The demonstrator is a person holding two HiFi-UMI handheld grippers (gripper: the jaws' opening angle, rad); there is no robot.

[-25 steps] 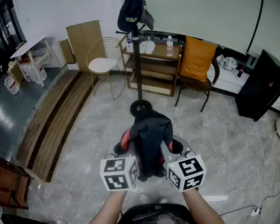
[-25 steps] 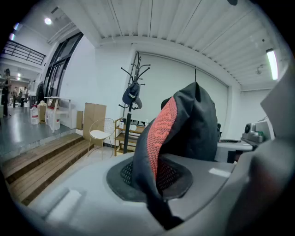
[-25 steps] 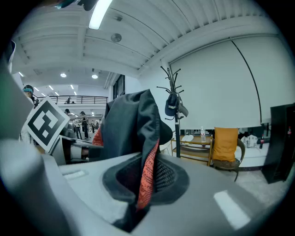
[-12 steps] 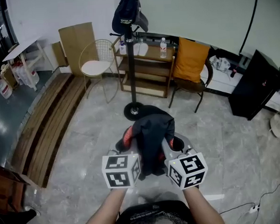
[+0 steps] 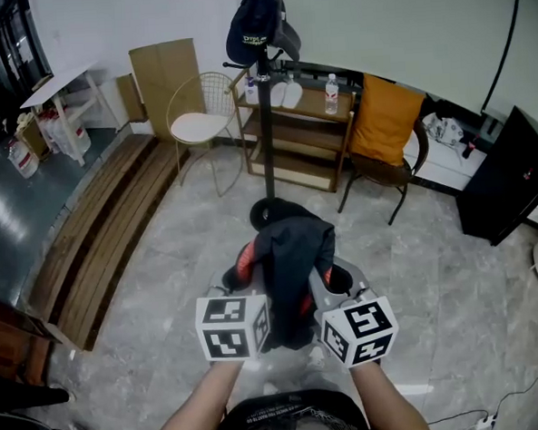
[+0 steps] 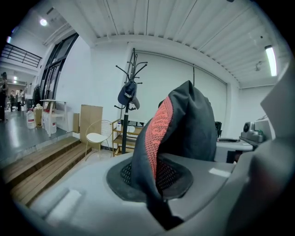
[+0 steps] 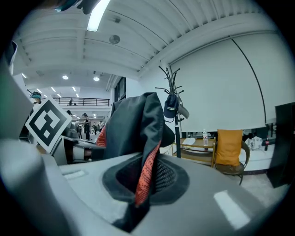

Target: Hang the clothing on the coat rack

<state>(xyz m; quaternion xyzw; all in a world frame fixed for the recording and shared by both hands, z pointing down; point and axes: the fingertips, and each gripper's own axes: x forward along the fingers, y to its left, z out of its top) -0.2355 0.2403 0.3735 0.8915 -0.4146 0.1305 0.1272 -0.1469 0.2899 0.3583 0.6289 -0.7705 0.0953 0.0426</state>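
A dark garment (image 5: 289, 267) with a red mesh lining hangs bunched between my two grippers, low in the head view. My left gripper (image 5: 246, 279) is shut on its left side, where the red lining (image 6: 159, 133) runs down into the jaws. My right gripper (image 5: 326, 283) is shut on the right side of the garment (image 7: 138, 138). The black coat rack (image 5: 264, 101) stands straight ahead on a round base, a dark cap (image 5: 252, 31) hanging from one of its hooks. It also shows in the left gripper view as a coat rack (image 6: 129, 92) and in the right gripper view as a coat rack (image 7: 173, 106).
A wire chair (image 5: 200, 123) stands left of the rack; behind the rack is a wooden shelf (image 5: 296, 131) with a bottle (image 5: 331, 89). An orange-cushioned chair (image 5: 382, 134) and a black cabinet (image 5: 512, 176) are to the right. Wooden steps (image 5: 98, 238) run along the left.
The head view has swung slightly, so the rack sits a little further right than half a second ago. Both grippers keep holding the garment in the same pose.
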